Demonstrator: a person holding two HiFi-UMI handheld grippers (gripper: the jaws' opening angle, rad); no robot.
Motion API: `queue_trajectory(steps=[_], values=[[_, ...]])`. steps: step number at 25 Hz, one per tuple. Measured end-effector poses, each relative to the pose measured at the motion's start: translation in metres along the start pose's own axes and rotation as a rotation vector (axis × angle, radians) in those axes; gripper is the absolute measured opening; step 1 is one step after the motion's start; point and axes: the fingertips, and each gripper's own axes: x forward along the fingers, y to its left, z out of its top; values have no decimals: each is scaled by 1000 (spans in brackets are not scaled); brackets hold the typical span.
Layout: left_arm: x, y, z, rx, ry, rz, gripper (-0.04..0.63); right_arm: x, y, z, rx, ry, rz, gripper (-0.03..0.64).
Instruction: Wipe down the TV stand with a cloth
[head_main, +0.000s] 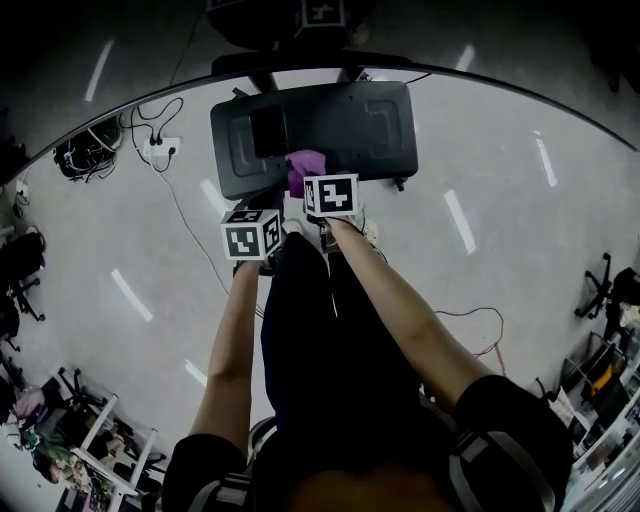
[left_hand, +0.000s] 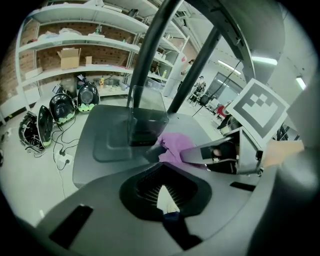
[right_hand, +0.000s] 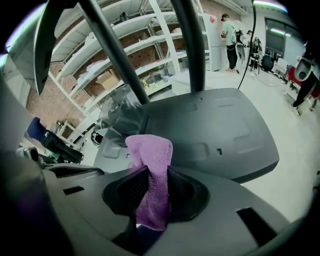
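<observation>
The TV stand's dark base (head_main: 340, 120) lies flat on the grey floor ahead of me, and its black poles (left_hand: 150, 55) rise from a socket near the base's edge. My right gripper (right_hand: 151, 172) is shut on a purple cloth (right_hand: 150, 155), whose free end bunches up above the jaws and rests on the base's near part (right_hand: 215, 130). In the head view the cloth (head_main: 303, 170) shows just beyond the right gripper (head_main: 330, 196). My left gripper (left_hand: 163, 186) is shut with nothing in it, beside the right one at the base's near edge (left_hand: 110, 145). The cloth (left_hand: 175, 147) lies just ahead of it.
A power strip with cables (head_main: 160, 148) lies on the floor left of the base. White shelving with boxes (left_hand: 75, 45) stands beyond, with helmet-like devices (left_hand: 62, 107) below it. A cable (head_main: 480, 320) loops on the floor at right. People (right_hand: 230, 30) stand far off.
</observation>
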Motion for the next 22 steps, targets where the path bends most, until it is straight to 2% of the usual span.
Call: queue_trajectory(steps=[22], values=[[39,-91,-11,22,13,20,6,-48,-183,23,152,-59,-83,114]])
